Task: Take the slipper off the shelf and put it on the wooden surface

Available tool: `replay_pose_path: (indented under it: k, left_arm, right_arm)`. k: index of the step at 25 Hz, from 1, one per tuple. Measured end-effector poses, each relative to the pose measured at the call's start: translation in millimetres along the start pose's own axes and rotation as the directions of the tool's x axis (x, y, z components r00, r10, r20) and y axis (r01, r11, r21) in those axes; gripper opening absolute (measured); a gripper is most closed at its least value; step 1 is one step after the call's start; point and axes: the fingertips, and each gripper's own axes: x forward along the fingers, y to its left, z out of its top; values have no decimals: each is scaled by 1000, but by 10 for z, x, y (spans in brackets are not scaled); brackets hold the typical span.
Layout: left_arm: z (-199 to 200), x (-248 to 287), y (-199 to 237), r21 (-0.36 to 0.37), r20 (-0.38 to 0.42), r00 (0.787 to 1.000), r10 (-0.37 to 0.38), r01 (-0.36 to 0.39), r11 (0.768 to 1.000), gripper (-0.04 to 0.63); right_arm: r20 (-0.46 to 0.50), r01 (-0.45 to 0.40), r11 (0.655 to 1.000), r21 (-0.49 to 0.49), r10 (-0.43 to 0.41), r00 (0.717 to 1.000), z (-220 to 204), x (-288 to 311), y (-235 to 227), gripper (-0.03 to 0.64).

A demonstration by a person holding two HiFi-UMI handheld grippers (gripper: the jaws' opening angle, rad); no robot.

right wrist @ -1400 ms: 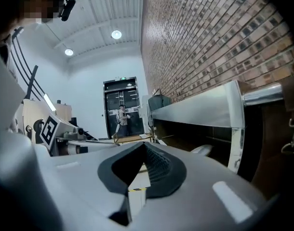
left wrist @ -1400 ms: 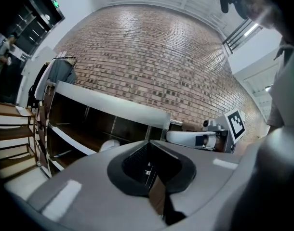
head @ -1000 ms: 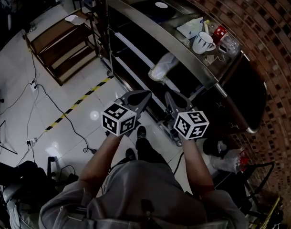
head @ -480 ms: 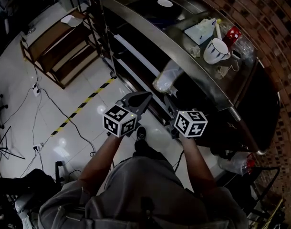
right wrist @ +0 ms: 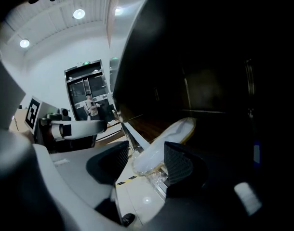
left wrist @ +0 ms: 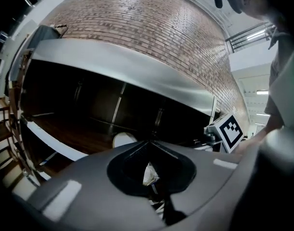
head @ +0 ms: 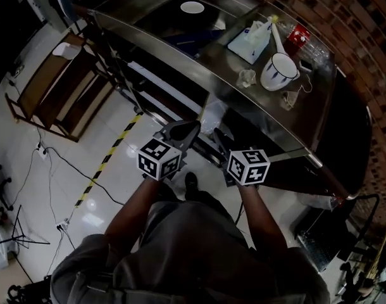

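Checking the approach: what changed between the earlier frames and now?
The left hand-held gripper and right hand-held gripper moved in toward the shelf. The right one's jaws have just been opening and now straddle the end of the slipper without clamping. The left stays shut and empty; the slipper still lies on the shelf.

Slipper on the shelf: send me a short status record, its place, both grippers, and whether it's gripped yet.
slipper: pale, plastic-wrapped, lying on the dark shelf under the steel top
right gripper: jaws have just been opening; slipper's near end between them, not clamped
left gripper: jaws together, empty, pointing at the shelf
gripped: not yet
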Motion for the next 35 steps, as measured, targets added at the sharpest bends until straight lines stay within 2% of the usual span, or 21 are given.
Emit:
replay_pose_path:
  k: [3, 5, 8, 11, 16, 19, 23, 25, 26, 28, 35]
  left_arm:
    - [21, 89, 136, 6, -30, 999, -42, 42, 999, 3]
    - [-20, 143, 171, 13, -58, 994, -90, 91, 996, 3]
    - [-112, 186, 238, 35, -99, 982, -161, 165, 986, 3]
    - [-180, 230, 339, 43, -123, 971, -207, 214, 976, 3]
    - [-286, 189, 408, 39, -166, 948, -271, 281, 959, 3]
    - [-298, 158, 455, 40, -187, 936, -298, 310, 950, 3]
    - [-309, 127, 506, 48, -211, 924, -318, 335, 941, 3]
    - [-312, 106, 533, 52, -220, 920, -325, 344, 938, 3]
    - [-311, 94, 550, 53, -222, 919, -327, 346, 937, 3]
    - [-300, 70, 589, 53, -226, 917, -328, 348, 936, 3]
    - [-179, -5, 691, 48, -202, 921, -332, 348, 936, 3]
  right_arm:
    - [5, 49, 998, 27, -49, 999, 42, 91, -46, 202]
    - [18, 108, 992, 71, -110, 994, 26, 94, -122, 215]
    - [53, 196, 968, 156, -206, 977, -5, 90, -181, 256]
    - [63, 241, 945, 222, -261, 963, -62, 192, -222, 281]
    - [13, 328, 862, 386, -360, 933, -329, 301, -327, 302]
    - [-20, 365, 814, 451, -400, 916, -489, 362, -398, 302]
    - [-38, 356, 777, 520, -395, 918, -631, 492, -398, 292]
    - [-31, 322, 765, 558, -368, 929, -659, 580, -353, 258]
    - [-27, 307, 763, 569, -356, 934, -669, 616, -330, 217]
    - [-7, 279, 768, 577, -337, 942, -650, 659, -283, 130]
    - [69, 229, 802, 552, -318, 946, -320, 599, -156, 57]
